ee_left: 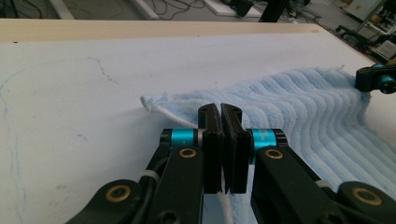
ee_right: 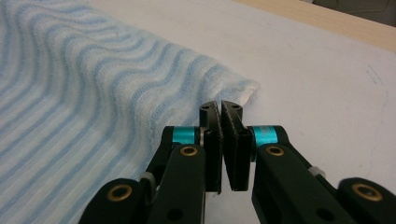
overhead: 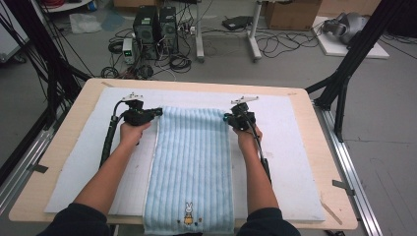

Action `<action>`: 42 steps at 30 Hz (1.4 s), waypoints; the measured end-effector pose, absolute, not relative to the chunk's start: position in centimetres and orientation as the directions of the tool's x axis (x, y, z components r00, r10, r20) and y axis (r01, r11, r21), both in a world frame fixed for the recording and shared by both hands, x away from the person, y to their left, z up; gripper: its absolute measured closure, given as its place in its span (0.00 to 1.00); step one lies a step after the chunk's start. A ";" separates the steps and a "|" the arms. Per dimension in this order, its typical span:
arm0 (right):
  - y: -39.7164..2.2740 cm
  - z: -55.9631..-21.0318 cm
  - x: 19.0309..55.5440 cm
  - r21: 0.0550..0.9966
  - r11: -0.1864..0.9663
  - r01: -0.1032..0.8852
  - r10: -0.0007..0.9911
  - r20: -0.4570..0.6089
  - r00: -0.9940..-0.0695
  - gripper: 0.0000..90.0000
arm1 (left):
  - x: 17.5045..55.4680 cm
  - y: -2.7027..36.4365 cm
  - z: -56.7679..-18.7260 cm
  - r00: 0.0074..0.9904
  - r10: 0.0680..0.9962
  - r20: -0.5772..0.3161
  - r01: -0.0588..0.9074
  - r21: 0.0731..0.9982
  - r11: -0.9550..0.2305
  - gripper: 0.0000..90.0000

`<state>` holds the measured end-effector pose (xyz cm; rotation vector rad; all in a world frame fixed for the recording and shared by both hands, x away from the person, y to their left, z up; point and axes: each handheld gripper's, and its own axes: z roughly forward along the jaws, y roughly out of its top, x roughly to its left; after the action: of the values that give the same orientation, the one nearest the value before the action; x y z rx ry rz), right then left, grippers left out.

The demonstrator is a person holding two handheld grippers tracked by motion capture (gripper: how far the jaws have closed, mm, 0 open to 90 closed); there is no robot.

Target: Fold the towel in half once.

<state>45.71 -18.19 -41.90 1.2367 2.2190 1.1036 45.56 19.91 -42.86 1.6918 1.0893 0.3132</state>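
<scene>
Both grippers pinch the far corners of the blue towel (overhead: 191, 162). The left gripper (ee_left: 222, 112) is clamped tight on its edge. The right gripper (ee_right: 221, 111) has its jaws pressed together on the other edge.

A white mat (overhead: 305, 147) covers most of a light wooden table (overhead: 69, 147), with faint blue scribbles near one edge. Beyond the table, on the grey floor, two black computer towers (overhead: 155, 27) stand side by side among a tangle of loose cables (overhead: 179, 61). A small white box (overhead: 128, 49) sits just beside them. White legs of a stand (overhead: 253, 34) rise farther back, with a cardboard box (overhead: 292, 14) behind. Black frame struts (overhead: 351, 59) slant at the right, and metal rails (overhead: 356, 182) run along the table's side.
</scene>
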 end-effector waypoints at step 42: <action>-19.6 -43.5 33.6 0.765 0.342 0.546 0.729 0.150 -0.667 0.94 | 33.2 21.6 -44.7 0.676 0.691 -0.254 0.486 0.859 -0.160 0.93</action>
<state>33.63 -19.60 -43.49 1.1542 2.3857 1.2289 33.21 21.58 -44.69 1.8120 0.9356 0.2376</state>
